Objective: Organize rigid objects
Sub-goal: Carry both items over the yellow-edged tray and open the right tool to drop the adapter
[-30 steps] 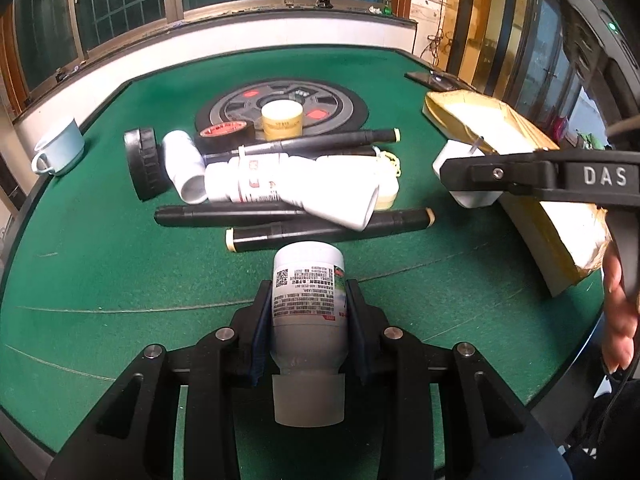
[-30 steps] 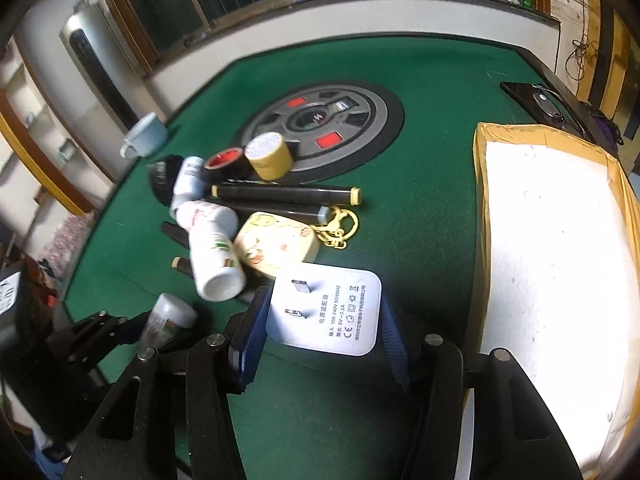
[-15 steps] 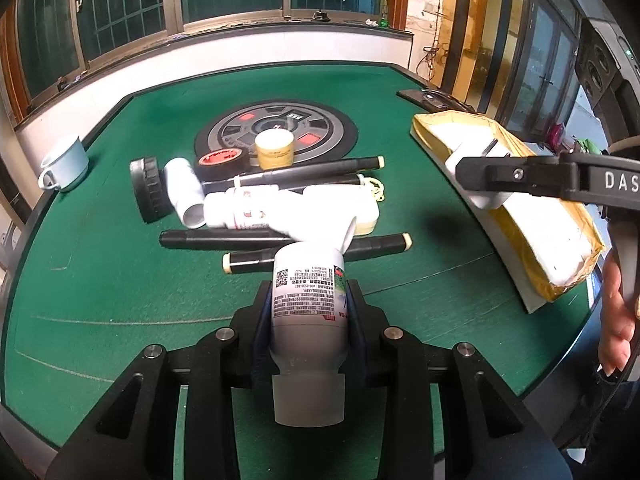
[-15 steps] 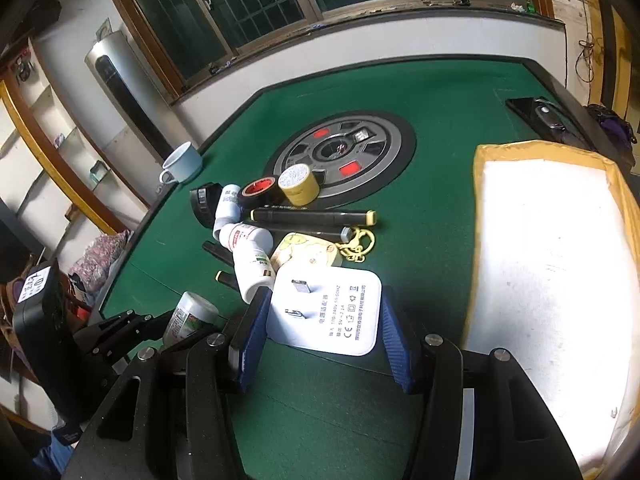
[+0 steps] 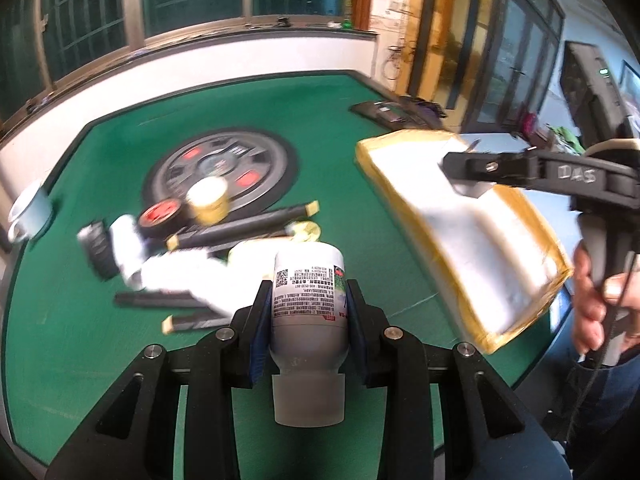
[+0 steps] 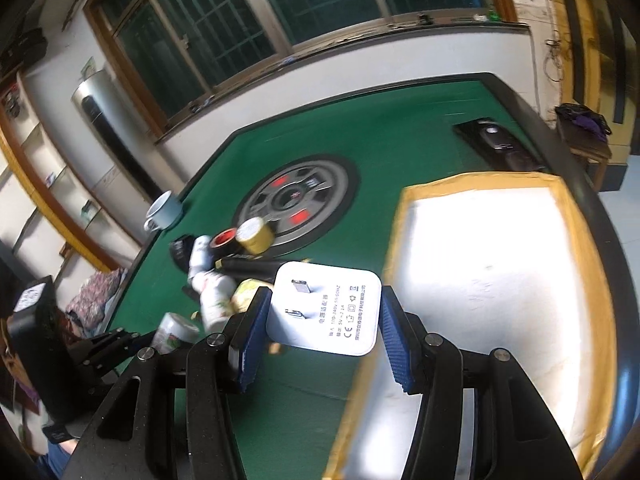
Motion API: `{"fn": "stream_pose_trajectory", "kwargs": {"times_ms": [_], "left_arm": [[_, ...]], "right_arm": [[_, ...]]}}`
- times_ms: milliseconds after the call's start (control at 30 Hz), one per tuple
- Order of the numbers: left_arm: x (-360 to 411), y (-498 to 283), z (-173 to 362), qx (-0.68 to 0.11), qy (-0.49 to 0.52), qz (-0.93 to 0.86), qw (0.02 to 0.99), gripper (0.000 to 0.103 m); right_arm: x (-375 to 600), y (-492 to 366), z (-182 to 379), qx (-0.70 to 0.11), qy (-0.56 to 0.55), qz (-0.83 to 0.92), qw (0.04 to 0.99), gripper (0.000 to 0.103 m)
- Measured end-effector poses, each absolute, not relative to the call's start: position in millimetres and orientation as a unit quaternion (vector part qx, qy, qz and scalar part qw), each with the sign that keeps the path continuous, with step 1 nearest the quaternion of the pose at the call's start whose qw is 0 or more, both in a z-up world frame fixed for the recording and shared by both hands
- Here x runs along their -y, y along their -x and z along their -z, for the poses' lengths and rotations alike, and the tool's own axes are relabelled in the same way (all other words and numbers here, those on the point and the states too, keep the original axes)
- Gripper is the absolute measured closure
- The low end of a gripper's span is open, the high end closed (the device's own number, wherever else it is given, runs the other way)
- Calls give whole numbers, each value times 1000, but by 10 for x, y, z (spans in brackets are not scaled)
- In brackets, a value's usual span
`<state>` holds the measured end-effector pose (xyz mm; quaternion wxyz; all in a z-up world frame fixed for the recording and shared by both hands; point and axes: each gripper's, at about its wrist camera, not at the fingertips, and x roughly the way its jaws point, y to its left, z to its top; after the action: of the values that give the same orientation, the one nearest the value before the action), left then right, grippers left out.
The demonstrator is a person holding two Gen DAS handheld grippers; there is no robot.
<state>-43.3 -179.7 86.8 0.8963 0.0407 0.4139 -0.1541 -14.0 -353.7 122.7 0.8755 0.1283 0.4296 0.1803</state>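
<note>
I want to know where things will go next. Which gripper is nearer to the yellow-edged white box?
The right. The right gripper, holding the charger, hangs at the box's edge. The left gripper, holding the bottle, is farther away, by the clutter.

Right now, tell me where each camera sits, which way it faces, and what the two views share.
Left wrist: on the left gripper, looking along its fingers, which hold a bottle, down across the green table; the right gripper and a hand show at right.
Right wrist: on the right gripper, fingers holding a charger, facing the table and white tray; the left gripper shows at lower left.
Shared: bottle, tray, cup, tape rolls.
</note>
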Motion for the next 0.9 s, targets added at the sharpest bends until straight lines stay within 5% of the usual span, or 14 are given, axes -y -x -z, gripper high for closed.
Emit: {"fn": "stream_pose_trajectory", "kwargs": {"times_ms": [533, 900], "left_arm": [[3211, -650, -725, -469, -42, 247, 847, 72], [3433, -973, -393, -499, -37, 230, 835, 72]], "right_arm": [[4378, -877, -1052, -498, -102, -85, 857, 55], [4529, -1158, -786, -524, -87, -71, 844, 55]]}}
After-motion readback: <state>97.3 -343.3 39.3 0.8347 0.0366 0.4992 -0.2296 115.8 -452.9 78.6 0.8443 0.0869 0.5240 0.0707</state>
